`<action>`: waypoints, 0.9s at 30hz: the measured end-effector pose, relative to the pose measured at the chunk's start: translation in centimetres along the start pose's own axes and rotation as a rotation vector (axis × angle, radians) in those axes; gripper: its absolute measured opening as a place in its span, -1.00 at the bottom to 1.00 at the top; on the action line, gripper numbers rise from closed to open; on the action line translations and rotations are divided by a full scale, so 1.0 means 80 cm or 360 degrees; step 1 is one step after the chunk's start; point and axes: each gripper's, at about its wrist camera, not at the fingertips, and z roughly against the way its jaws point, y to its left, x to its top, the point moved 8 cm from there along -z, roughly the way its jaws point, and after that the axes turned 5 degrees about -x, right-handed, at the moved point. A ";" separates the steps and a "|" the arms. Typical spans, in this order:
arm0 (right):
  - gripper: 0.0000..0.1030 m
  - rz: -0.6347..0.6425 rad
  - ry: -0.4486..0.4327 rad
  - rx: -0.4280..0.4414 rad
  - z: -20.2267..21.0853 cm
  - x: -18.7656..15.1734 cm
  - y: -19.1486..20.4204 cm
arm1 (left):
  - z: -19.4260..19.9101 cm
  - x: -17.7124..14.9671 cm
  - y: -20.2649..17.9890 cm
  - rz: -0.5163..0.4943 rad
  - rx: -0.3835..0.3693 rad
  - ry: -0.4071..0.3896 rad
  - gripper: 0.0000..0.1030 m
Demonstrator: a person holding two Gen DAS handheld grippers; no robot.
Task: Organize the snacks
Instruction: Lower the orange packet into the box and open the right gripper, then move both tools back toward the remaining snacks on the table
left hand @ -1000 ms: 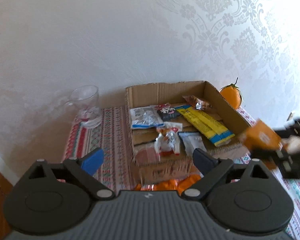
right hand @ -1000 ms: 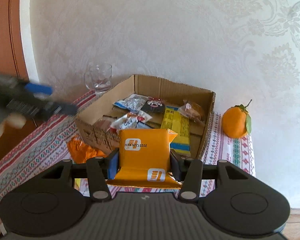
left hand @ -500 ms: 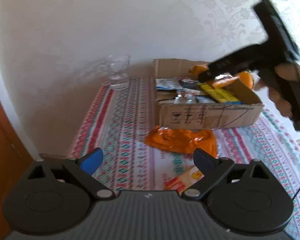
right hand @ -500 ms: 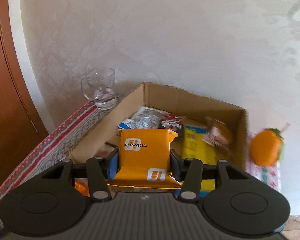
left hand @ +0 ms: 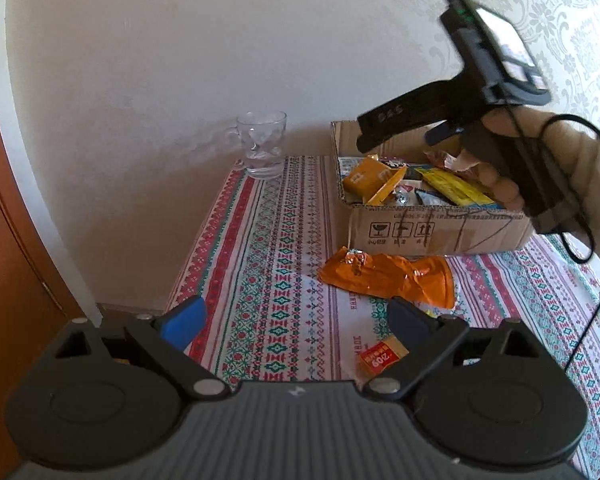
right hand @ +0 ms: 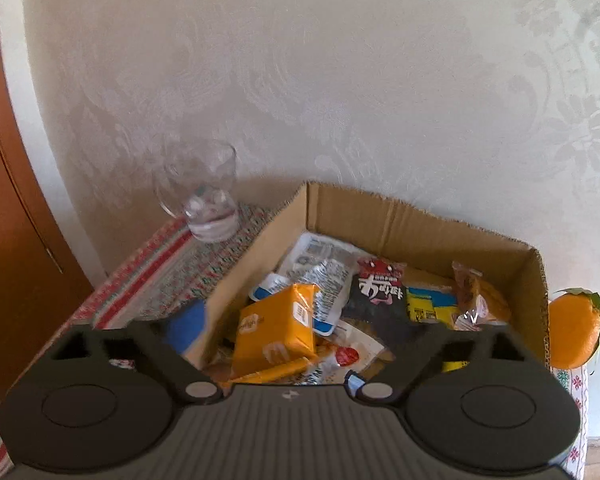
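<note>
The box (right hand: pixel 420 228) now holds the orange pack (right hand: pixel 276 328), lying loose on the other snacks. The right gripper (right hand: pixel 296 320), which clamped it a moment ago, is opening its jaws above; nothing is between them. The left gripper (left hand: pixel 296 320) hangs with jaws apart over the cloth, near the orange wrapper (left hand: pixel 388 280), probably next.

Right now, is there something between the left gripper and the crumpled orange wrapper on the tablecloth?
Nothing visible is. The left gripper is open over bare tablecloth, and the crumpled orange wrapper lies just beyond its fingers, before the cardboard box.
</note>
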 end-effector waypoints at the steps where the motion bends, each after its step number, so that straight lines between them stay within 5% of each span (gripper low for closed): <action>1: 0.98 -0.0003 -0.0003 -0.0003 0.006 -0.003 0.000 | -0.001 0.000 0.000 0.0004 -0.0001 0.0004 0.88; 14: 1.00 0.0056 -0.0023 0.0026 0.077 -0.079 0.027 | -0.004 -0.010 0.025 0.0128 0.0013 0.0051 0.88; 27: 1.00 0.0094 0.0225 0.0002 0.063 -0.165 0.078 | 0.011 -0.017 0.047 0.0183 0.0064 0.0024 0.88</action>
